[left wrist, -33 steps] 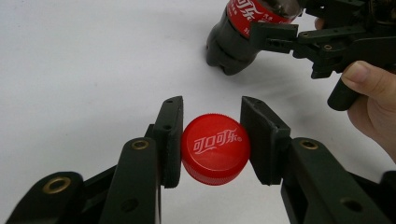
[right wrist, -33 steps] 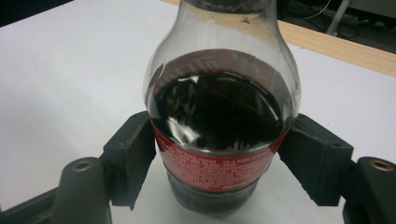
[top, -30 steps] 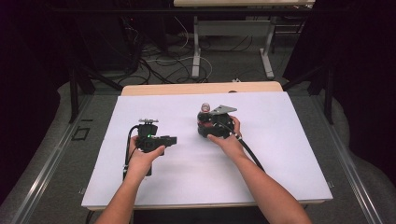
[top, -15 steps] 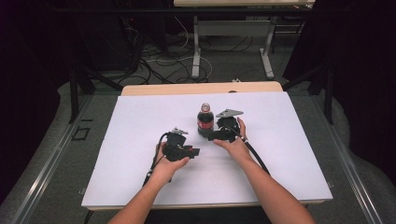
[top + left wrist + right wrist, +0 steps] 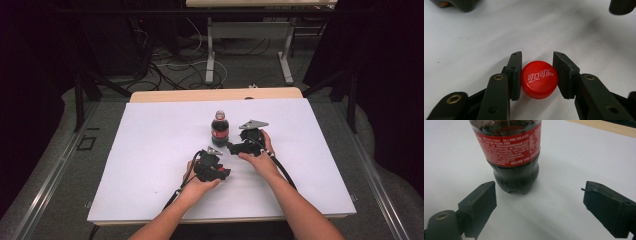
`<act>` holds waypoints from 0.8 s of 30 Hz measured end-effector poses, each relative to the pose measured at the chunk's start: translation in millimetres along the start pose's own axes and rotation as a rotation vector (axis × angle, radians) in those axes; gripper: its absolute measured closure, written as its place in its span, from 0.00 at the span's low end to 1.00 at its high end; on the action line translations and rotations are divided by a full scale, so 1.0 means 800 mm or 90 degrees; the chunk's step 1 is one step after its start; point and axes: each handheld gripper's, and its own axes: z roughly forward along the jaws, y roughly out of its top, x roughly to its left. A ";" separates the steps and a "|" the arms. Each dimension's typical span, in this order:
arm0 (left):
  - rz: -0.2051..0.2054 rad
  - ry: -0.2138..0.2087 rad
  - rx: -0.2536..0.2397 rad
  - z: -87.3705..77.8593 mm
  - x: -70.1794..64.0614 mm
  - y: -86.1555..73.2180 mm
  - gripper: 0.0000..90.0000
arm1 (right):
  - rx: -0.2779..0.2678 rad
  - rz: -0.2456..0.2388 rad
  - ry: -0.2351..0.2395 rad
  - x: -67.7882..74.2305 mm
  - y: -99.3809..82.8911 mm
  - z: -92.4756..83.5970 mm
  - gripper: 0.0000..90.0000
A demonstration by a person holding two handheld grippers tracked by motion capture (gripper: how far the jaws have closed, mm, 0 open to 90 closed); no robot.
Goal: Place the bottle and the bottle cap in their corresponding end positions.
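Note:
A small cola bottle (image 5: 219, 129) with a red label stands upright on the white table (image 5: 150, 150). My right gripper (image 5: 231, 146) is just to its right and points at it. In the right gripper view the bottle (image 5: 514, 157) stands just beyond the jaws of that gripper (image 5: 540, 195), which have just been opening. They stand wide apart with nothing between them. My left gripper (image 5: 225, 172) hangs low over the table in front of the bottle. In the left gripper view that gripper (image 5: 537, 60) is shut on a red bottle cap (image 5: 539, 80) with white lettering.
The white sheet covers the table, with a strip of bare wood (image 5: 215, 95) along the far edge. Behind the table are desk legs (image 5: 210, 55) and cables on the floor. Dark parts of the other gripper (image 5: 461, 3) show at the top of the left gripper view.
My left gripper has moved right and down with the cap, to just in front of the bottle. The right gripper has let go of the bottle, opened and drawn back a little.

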 end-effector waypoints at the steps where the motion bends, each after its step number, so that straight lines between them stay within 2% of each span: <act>1: -0.006 -0.002 -0.009 0.001 -0.001 -0.001 0.67 | 0.003 0.001 -0.002 -0.001 0.000 -0.002 0.12; 2: 0.006 -0.005 -0.009 0.001 0.001 -0.001 0.66 | 0.001 0.007 0.000 -0.002 -0.001 -0.002 0.12; 3: 0.002 -0.002 -0.013 0.002 0.000 -0.001 0.63 | 0.000 0.005 -0.001 -0.004 -0.001 -0.003 0.12; 4: 0.020 0.003 -0.011 0.001 0.001 -0.001 0.59 | -0.001 0.008 0.000 -0.004 -0.001 -0.004 0.11; 6: 0.014 0.004 -0.015 -0.001 0.000 0.000 0.50 | 0.002 0.009 0.002 -0.005 -0.001 -0.006 0.11; 7: 0.039 0.007 -0.025 -0.002 0.004 0.001 0.46 | 0.002 0.015 0.003 -0.005 -0.001 -0.007 0.10; 8: 0.024 -0.002 -0.032 -0.004 0.005 0.000 0.42 | 0.003 0.015 0.005 -0.005 -0.001 -0.008 0.08; 9: 0.035 0.001 -0.029 -0.009 0.009 0.002 0.37 | 0.005 0.022 0.010 -0.005 -0.001 -0.010 0.06; 10: 0.013 -0.006 -0.035 -0.012 0.009 0.002 0.32 | 0.006 0.025 0.009 -0.005 -0.002 -0.013 0.04; 11: 0.013 -0.006 -0.038 -0.016 0.013 0.003 0.29 | 0.005 0.025 0.012 -0.006 -0.002 -0.014 0.02; 12: 0.019 -0.007 -0.041 -0.023 0.018 0.005 0.28 | 0.006 0.025 0.011 -0.006 -0.003 -0.017 0.01; 13: 0.004 -0.012 -0.049 -0.029 0.022 0.005 0.29 | 0.006 0.026 0.013 -0.006 -0.004 -0.019 0.00; 14: 0.008 -0.016 -0.059 -0.036 0.028 0.006 0.29 | 0.006 0.025 0.013 -0.006 -0.005 -0.021 0.00; 15: 0.008 -0.010 -0.070 -0.043 0.033 0.007 0.29 | 0.008 0.020 0.007 -0.006 -0.006 -0.024 0.00; 17: 0.024 0.019 -0.095 -0.058 0.047 0.007 0.27 | 0.008 0.023 0.004 -0.005 -0.009 -0.030 0.00; 20: 0.006 0.047 -0.118 -0.080 0.069 0.003 0.26 | 0.010 0.017 -0.001 -0.008 -0.014 -0.040 0.00; 23: -0.009 0.085 -0.121 -0.097 0.092 -0.005 0.25 | 0.011 0.031 -0.004 -0.010 -0.018 -0.051 0.00; 24: -0.010 0.101 -0.118 -0.102 0.098 -0.009 0.22 | 0.011 0.023 -0.006 -0.012 -0.021 -0.056 0.00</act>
